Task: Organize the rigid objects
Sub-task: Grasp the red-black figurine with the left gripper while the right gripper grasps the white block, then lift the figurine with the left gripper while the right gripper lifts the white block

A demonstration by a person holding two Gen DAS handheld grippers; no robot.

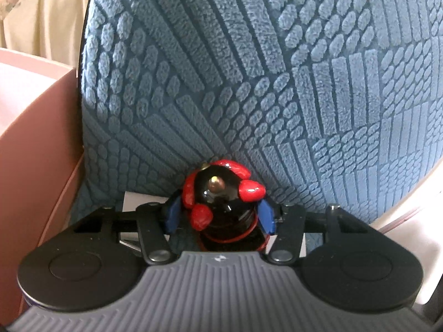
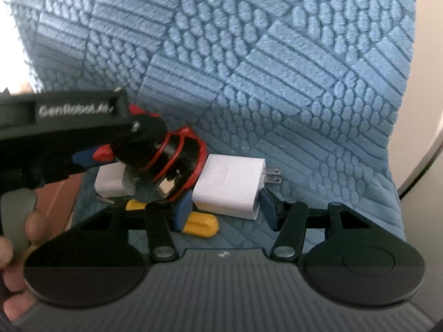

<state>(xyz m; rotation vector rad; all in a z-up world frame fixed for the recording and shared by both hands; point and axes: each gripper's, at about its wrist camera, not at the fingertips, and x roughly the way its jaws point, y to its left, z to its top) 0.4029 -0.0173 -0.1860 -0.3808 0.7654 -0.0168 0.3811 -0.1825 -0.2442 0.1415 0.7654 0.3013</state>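
The blue cloth cover with raised ribs and ovals (image 1: 249,69) looks soft, fuzzy and matt. The black and red toy figure (image 1: 221,193) is glossy, like painted plastic, with a small shiny metal stud on top. The white plastic charger block (image 2: 229,185) is smooth, its two prongs metal.

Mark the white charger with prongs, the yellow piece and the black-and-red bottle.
white charger (image 2: 229,188): right wrist view, top face.
yellow piece (image 2: 200,222): right wrist view, rounded end.
black-and-red bottle (image 1: 221,193): left wrist view, black shoulder.

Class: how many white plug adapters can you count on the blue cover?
2: one white plastic plug adapter lies mid-frame, prongs pointing right; another lies left, partly hidden. More may be hidden.
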